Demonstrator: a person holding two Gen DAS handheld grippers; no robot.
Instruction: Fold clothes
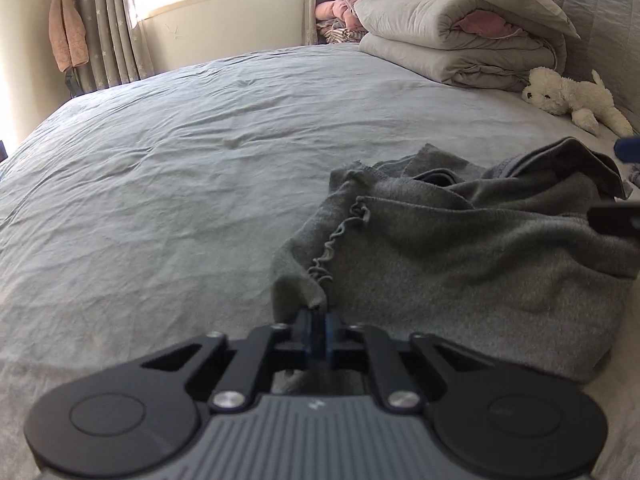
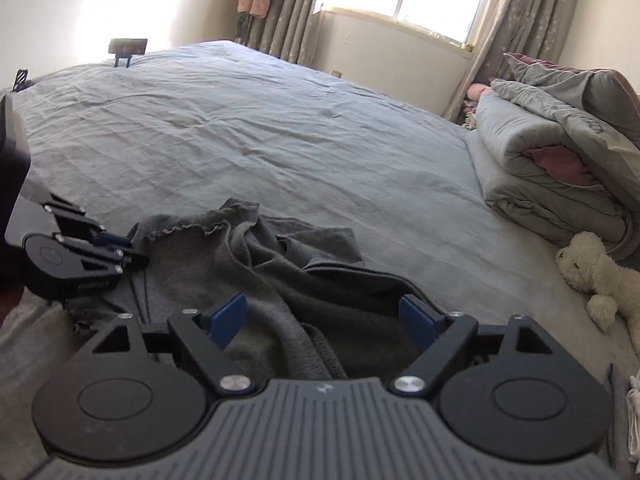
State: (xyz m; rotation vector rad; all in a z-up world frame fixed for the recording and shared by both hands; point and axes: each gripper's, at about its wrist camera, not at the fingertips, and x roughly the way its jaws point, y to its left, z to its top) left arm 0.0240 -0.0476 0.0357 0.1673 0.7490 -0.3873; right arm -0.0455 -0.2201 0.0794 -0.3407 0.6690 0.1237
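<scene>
- Left gripper (image 1: 320,316): blue pads pressed tight together, pinching a frayed corner of the grey garment (image 1: 460,248).
- Right gripper (image 2: 324,316): jaws spread wide, blue fingers (image 2: 230,314) either side of a thick fold, gripping nothing.
- Garment: crumpled in a heap on the pale blue bed sheet (image 1: 180,168), near the front edge.
- Beyond: folded grey quilts (image 1: 460,36) and a white plush dog (image 1: 568,96), well apart from the garment.

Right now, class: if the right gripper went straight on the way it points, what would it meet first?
The right gripper is open, and its fingers already straddle the crumpled grey garment. That cloth would probably be met first; beyond it lies only bed sheet. Depth is hard to judge.
</scene>
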